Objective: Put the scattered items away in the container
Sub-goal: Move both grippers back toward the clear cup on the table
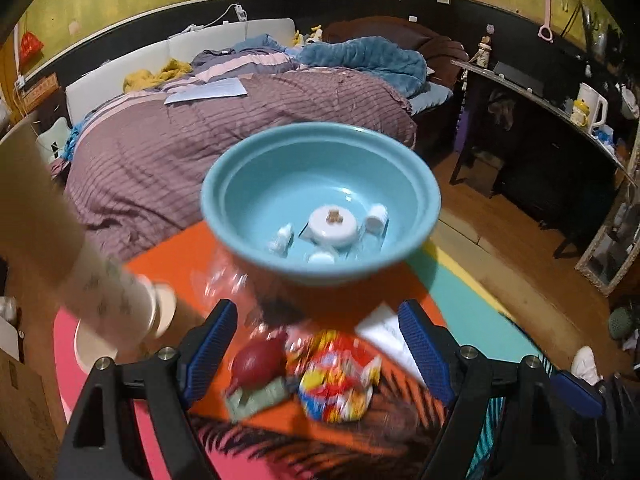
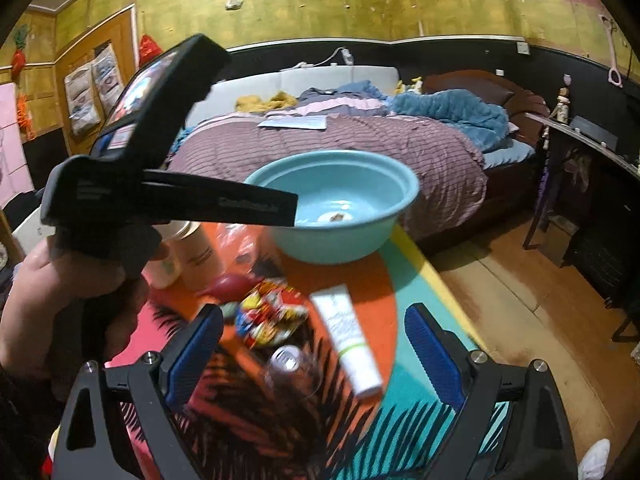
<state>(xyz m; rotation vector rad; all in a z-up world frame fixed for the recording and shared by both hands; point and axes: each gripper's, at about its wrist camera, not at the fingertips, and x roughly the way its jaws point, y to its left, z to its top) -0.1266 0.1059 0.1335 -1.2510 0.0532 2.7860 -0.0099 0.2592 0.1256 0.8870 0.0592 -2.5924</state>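
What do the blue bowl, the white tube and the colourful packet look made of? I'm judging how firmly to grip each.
Blue bowl: likely glazed ceramic or hard plastic; smooth glossy wall with highlights, thick rim.
White tube: looks like soft matte plastic, flattened toward one end, with a cap.
Colourful packet: seemingly thin printed foil or plastic film; crinkled and shiny, though blurred.

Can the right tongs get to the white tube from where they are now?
Probably yes. The right tongs are open, and the white tube lies flat between their fingers with nothing over it.
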